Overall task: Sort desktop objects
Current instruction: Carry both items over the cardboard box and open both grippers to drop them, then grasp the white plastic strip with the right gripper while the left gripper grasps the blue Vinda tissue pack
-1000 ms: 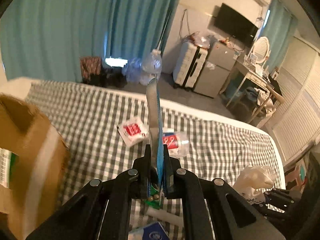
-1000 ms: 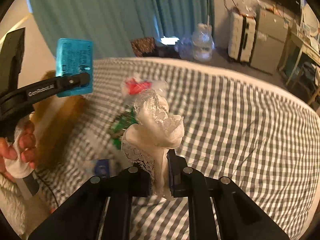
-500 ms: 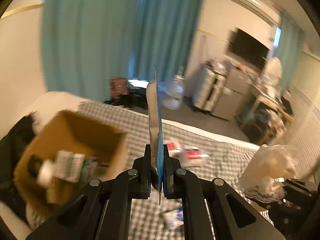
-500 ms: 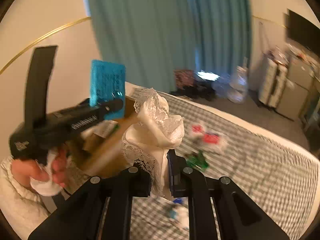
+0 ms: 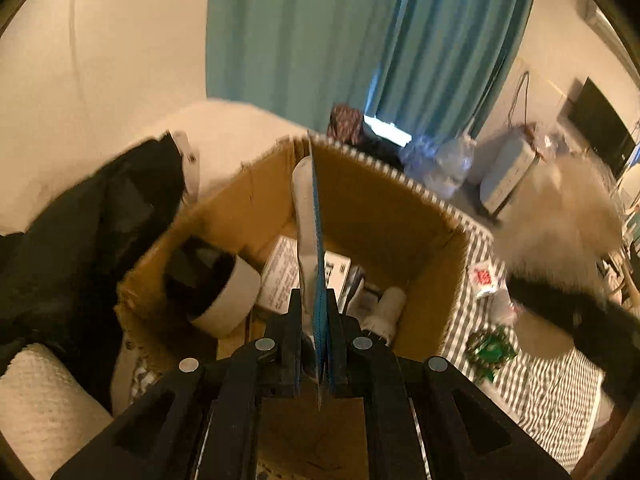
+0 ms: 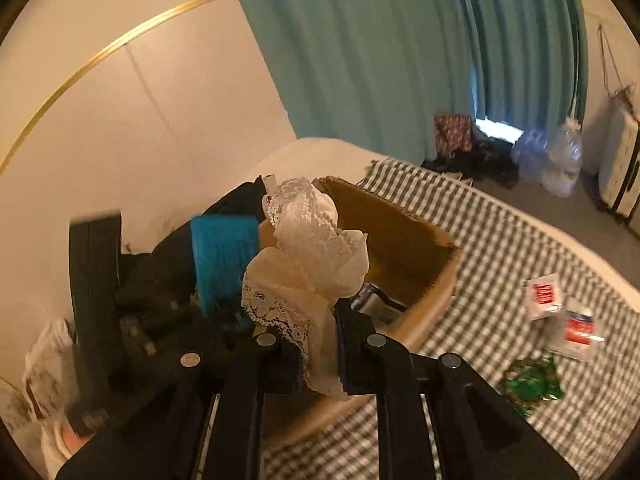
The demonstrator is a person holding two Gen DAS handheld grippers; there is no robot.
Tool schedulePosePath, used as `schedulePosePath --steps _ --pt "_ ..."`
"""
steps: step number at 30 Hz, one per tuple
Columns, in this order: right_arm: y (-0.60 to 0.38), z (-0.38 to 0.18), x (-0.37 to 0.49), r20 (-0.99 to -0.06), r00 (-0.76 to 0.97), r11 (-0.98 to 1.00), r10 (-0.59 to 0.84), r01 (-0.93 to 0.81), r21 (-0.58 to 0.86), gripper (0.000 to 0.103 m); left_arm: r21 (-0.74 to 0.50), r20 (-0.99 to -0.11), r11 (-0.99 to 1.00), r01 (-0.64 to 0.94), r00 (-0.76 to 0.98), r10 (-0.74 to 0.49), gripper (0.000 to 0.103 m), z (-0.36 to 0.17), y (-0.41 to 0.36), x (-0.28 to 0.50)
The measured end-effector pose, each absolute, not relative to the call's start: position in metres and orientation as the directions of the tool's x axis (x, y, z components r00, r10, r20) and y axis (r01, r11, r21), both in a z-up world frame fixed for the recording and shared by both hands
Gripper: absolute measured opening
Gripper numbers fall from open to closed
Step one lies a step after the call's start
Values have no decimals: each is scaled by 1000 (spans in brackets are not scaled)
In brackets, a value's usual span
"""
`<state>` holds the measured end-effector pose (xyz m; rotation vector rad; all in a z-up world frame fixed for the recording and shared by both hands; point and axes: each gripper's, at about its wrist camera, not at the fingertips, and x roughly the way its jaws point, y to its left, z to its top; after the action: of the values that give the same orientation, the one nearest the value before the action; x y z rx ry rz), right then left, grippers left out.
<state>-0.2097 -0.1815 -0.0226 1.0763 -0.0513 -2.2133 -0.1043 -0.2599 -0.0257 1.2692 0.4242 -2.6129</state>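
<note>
A bedroom in a home. A bed (image 6: 500, 240) covered with a green-and-white checked sheet fills the lower part of both views. Long teal curtains (image 6: 380, 52) hang floor to ceiling against a cream wall (image 6: 160, 112), with a strip of daylight showing at their foot. On the carpeted floor beyond the bed stand a white hard-shell suitcase (image 5: 506, 178) and large clear water bottles (image 6: 564, 160). A flat black television (image 5: 604, 128) is mounted on the far wall. An open cardboard box (image 5: 400, 216) rests on the bed beside dark clothing (image 5: 100, 216), holding household odds and ends.
</note>
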Motion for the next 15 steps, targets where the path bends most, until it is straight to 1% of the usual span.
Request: schedulePosePath --steps 1,2,3,4,5,6,7,12,13,15 --pt "-183 -27 -216 -688 -429 -777 -585 540 323 16 -163 -796 -938 307 -603 -59 10 -31 -260 -108" --pt "-184 -29 -220 -690 -417 -773 -591 537 337 22 -153 -802 -939 309 -594 -65 11 -35 -260 -111" --pt "-185 -30 -225 -687 -408 -768 -601 534 354 39 -136 -809 -940 314 -583 -77 15 -39 -260 -115" --pt "-183 -30 -228 -686 -414 -773 -598 524 358 51 -124 -813 -940 318 -576 -88 28 -42 -259 -118" --pt "-178 -29 -232 -674 -439 -782 -594 509 359 66 -119 -814 -939 323 -573 -94 40 -44 -259 -120" --pt "-177 -25 -231 -655 -452 -778 -605 508 369 71 -116 -814 -936 333 -572 -102 66 -46 -260 -121" --pt "-170 -22 -234 -632 -466 -772 -619 507 383 72 -111 -813 -931 348 -571 -116 81 -47 -261 -121" --pt "-132 -5 -231 -603 -547 -809 -581 469 355 72 -120 -788 -911 395 -596 -155 82 -43 -267 -118" --pt "-122 -1 -227 -599 -567 -820 -565 470 327 72 -114 -781 -910 400 -602 -166 83 -41 -265 -118" --pt "-93 5 -215 -597 -637 -863 -488 453 222 72 -93 -762 -923 374 -623 -177 83 -34 -257 -116"
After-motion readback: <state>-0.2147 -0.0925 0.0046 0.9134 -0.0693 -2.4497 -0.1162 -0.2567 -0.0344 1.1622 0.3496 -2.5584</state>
